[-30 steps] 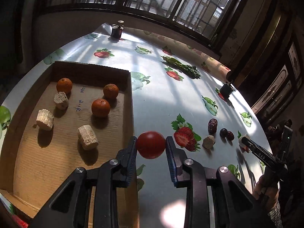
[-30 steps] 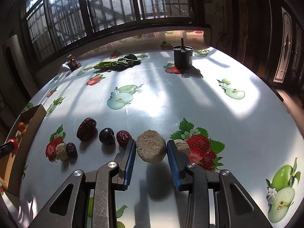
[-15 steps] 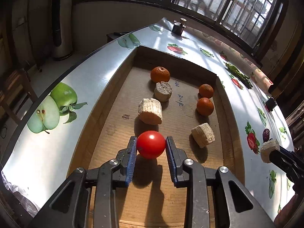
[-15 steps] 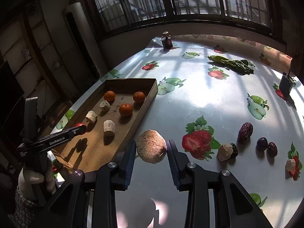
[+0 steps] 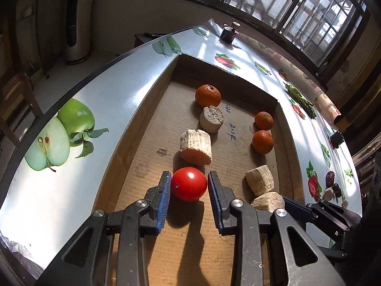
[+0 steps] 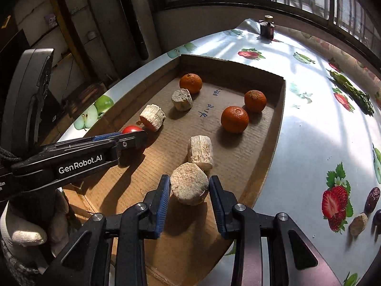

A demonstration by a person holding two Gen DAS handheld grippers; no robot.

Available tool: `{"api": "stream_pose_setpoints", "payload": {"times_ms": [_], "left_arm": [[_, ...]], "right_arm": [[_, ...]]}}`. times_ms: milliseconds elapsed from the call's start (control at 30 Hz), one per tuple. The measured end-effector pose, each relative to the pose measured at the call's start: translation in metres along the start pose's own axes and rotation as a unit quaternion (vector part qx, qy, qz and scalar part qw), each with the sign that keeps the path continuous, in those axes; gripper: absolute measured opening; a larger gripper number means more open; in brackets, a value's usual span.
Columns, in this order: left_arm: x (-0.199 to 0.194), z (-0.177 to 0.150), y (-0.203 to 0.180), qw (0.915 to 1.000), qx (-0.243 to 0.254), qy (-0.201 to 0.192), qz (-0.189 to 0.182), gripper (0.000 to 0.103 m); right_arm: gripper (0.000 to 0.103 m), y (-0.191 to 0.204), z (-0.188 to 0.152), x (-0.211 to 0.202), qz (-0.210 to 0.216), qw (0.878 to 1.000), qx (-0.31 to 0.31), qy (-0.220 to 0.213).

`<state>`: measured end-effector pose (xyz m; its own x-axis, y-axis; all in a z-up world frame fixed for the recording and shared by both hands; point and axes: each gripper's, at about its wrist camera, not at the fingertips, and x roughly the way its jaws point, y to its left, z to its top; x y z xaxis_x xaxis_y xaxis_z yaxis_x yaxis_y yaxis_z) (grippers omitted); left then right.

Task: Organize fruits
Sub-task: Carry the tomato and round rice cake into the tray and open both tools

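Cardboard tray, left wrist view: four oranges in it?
No: the cardboard tray holds three oranges, one at the far end and two by the right wall.

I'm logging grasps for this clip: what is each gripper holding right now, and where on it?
The left gripper pinches the red tomato across its sides. The right gripper clamps the beige chunk across its sides.
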<state>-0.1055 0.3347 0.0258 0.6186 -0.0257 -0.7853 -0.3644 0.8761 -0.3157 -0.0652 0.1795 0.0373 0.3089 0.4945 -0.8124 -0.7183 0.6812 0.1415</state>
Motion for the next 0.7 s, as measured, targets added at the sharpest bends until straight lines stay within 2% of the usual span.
{"api": "stream_pose_setpoints", "payload": {"times_ms": [133,400,533,700], "left_arm": [[-0.010,0.001,-0.001,0.9998,0.003,-0.016,0.009,0.044],[-0.031,0.003,-0.012,0.9982,0.018,-0.048,0.031,0.050],[-0.040,0.000,-0.022,0.9963,0.034,-0.062,0.049,0.054],[-0.046,-0.006,-0.039,0.9946,0.056,-0.068,0.055,0.055]], "right_arm": [[0.037,0.003,0.003,0.006,-0.010,1.000,-0.007,0.001],[0.038,0.005,0.003,-0.008,-0.012,1.000,-0.012,-0.019],[0.045,0.001,-0.002,-0.023,-0.010,0.999,-0.002,-0.036],[0.046,-0.010,-0.012,-0.043,-0.011,0.998,0.018,-0.054]]}}
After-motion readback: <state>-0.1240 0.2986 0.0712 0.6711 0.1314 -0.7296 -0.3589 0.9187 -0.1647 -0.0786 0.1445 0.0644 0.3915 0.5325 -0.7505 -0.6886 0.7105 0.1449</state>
